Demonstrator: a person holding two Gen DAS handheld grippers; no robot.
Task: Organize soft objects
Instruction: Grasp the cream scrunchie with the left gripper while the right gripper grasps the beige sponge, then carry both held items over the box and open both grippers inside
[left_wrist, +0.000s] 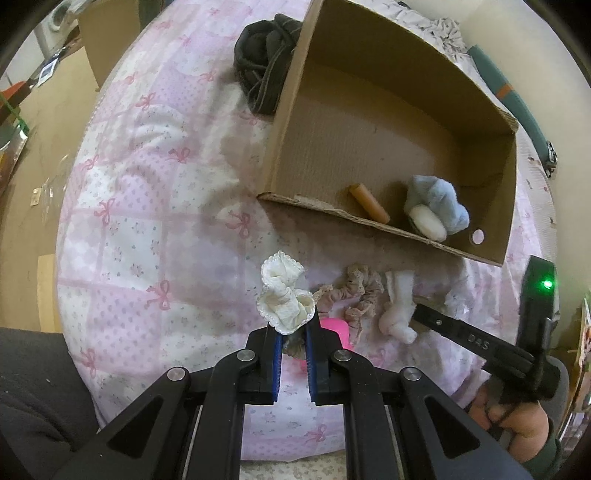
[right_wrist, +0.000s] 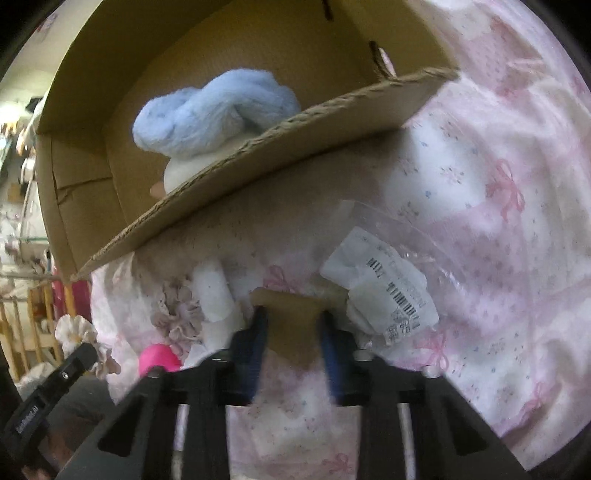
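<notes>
In the left wrist view my left gripper (left_wrist: 291, 326) is shut on a white lace-edged scrunchie (left_wrist: 282, 299) just above the pink patterned bedspread (left_wrist: 147, 221). A beige scrunchie (left_wrist: 356, 295), a rolled white sock (left_wrist: 399, 306) and a pink thing (left_wrist: 336, 332) lie beside it. My right gripper (right_wrist: 291, 323) points down at the bed in front of the cardboard box (right_wrist: 258, 147), shut on a tan soft piece (right_wrist: 291, 325). From the left wrist view the right gripper (left_wrist: 421, 312) reaches in next to the sock.
The open box (left_wrist: 280, 147) holds a blue plush (left_wrist: 439, 203), a white round pad (left_wrist: 428, 221) and an orange cylinder (left_wrist: 369, 203). A clear bag with a barcode label (right_wrist: 388, 295) lies right of my right gripper. Dark clothing (left_wrist: 262, 66) sits behind the box.
</notes>
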